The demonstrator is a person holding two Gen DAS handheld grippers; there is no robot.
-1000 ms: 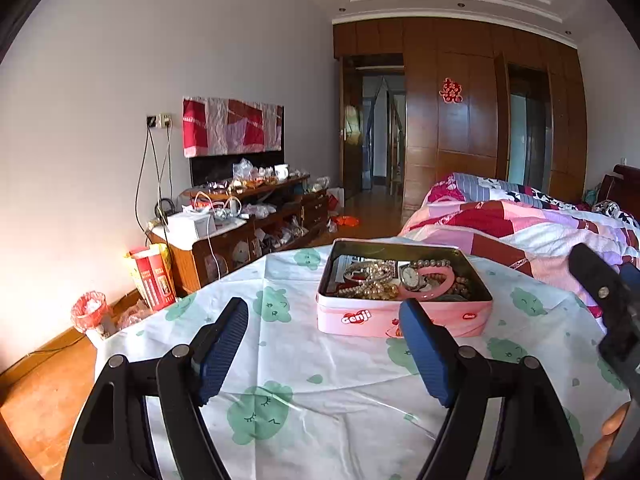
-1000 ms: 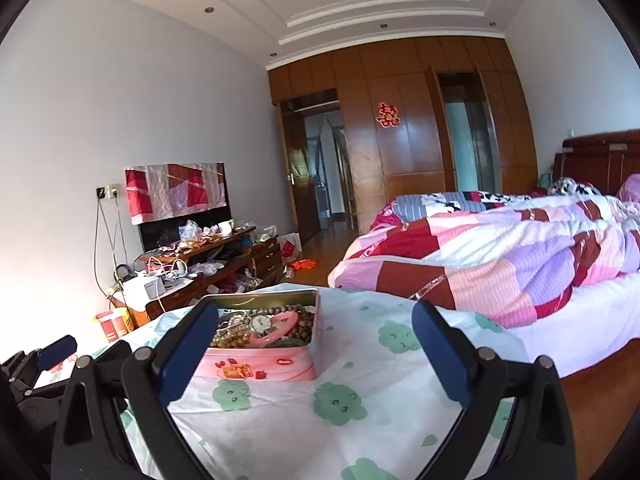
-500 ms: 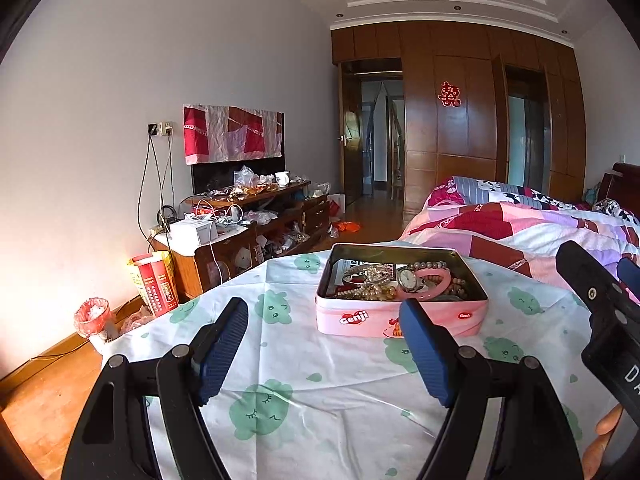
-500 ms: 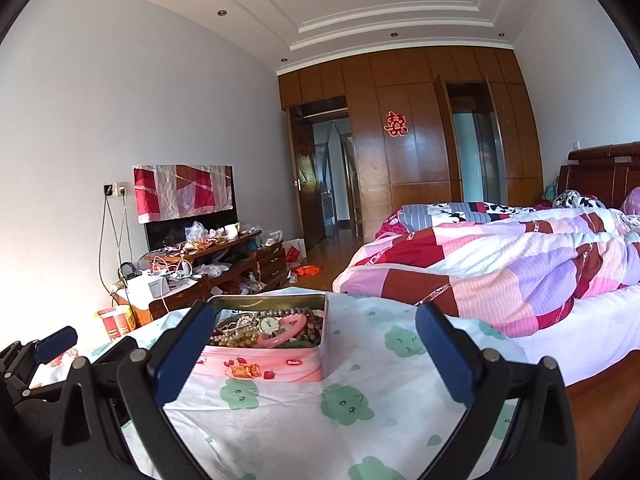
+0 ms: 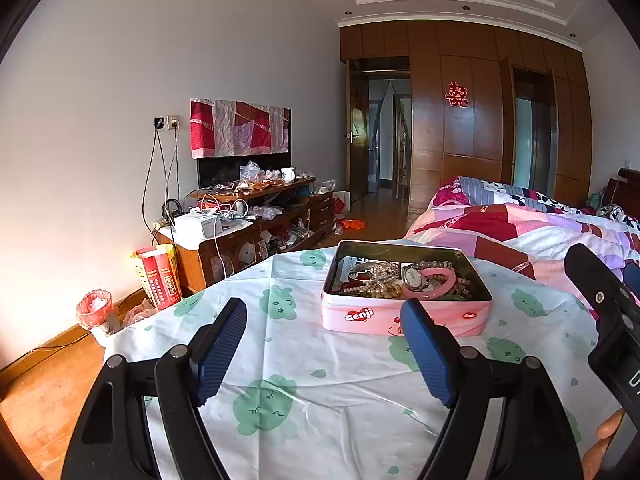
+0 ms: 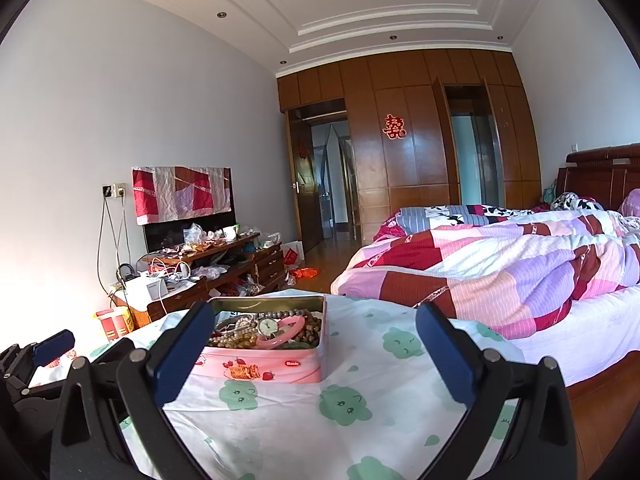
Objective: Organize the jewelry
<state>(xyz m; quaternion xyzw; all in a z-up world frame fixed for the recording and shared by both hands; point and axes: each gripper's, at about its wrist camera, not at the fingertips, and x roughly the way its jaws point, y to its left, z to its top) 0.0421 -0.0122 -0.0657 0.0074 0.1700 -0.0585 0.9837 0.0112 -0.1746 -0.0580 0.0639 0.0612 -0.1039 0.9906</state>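
Observation:
A pink tin box (image 5: pixel 372 316) (image 6: pixel 280 364) stands open on the white tablecloth with green prints (image 5: pixel 312 380) (image 6: pixel 352 400). Inside lie bead strings (image 5: pixel 370 290) (image 6: pixel 236 338), a wristwatch (image 5: pixel 412 278) (image 6: pixel 267 326) and a pink bangle (image 5: pixel 434 290) (image 6: pixel 288 330), all tangled together. My left gripper (image 5: pixel 324 324) hovers open just in front of the box, empty. The right gripper (image 6: pixel 316 330) is open too, held short of the box, nothing between its blue pads. Each gripper shows at the edge of the other's view.
A bed with a pink and red patchwork quilt (image 6: pixel 500 256) runs along the right. A cluttered wooden TV cabinet (image 5: pixel 256 224) stands by the left wall, with a red carton (image 5: pixel 158 276) and a small bin (image 5: pixel 96 312) on the wooden floor. A doorway (image 6: pixel 328 176) lies behind.
Both views have tilted upward a little, so the box sits lower in each frame. Both grippers stay open and empty; the box contents are unchanged.

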